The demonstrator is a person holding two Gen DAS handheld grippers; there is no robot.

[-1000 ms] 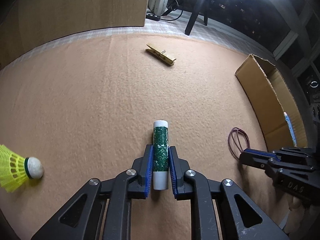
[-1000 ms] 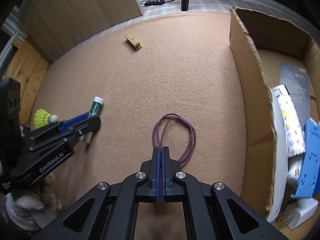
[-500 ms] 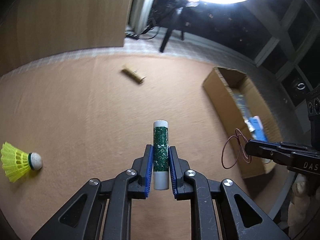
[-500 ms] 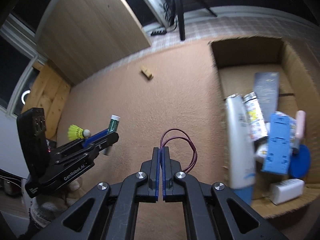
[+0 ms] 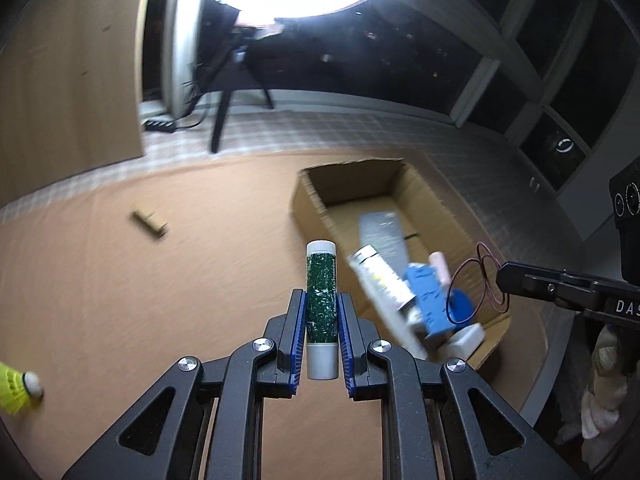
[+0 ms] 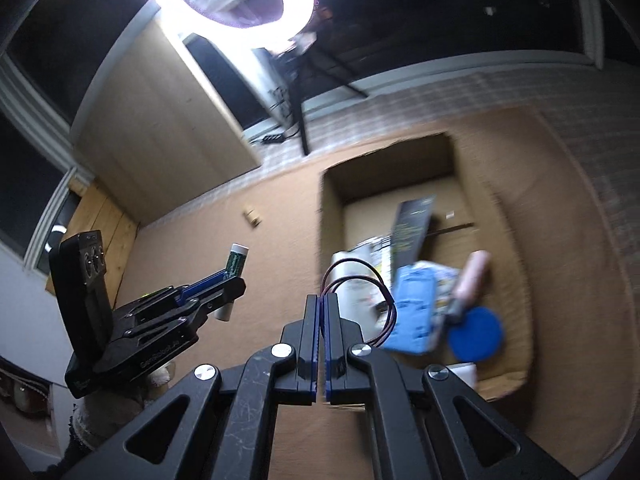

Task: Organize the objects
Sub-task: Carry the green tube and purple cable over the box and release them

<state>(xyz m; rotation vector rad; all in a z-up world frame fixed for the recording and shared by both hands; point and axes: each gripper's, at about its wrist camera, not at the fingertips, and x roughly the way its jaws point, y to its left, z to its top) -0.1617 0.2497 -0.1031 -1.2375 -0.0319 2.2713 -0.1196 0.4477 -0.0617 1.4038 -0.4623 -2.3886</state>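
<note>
The cardboard box (image 6: pixel 520 280) sits at right on the tan mat (image 5: pixel 120 280). The left gripper (image 5: pixel 321 308) clamps a green tube (image 5: pixel 321 304), raised left of the box. The right gripper (image 6: pixel 321 312) pinches purple rubber bands (image 6: pixel 360 280) above the box's near end.

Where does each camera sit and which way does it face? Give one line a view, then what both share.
Left wrist: on the left gripper, facing forward and down over the mat at the box; its fingers clamp the tube; the right gripper shows at right.
Right wrist: on the right gripper, facing the box; it pinches the band; the left gripper shows at left.
Shared: box, tube, band, clothespin.
</note>
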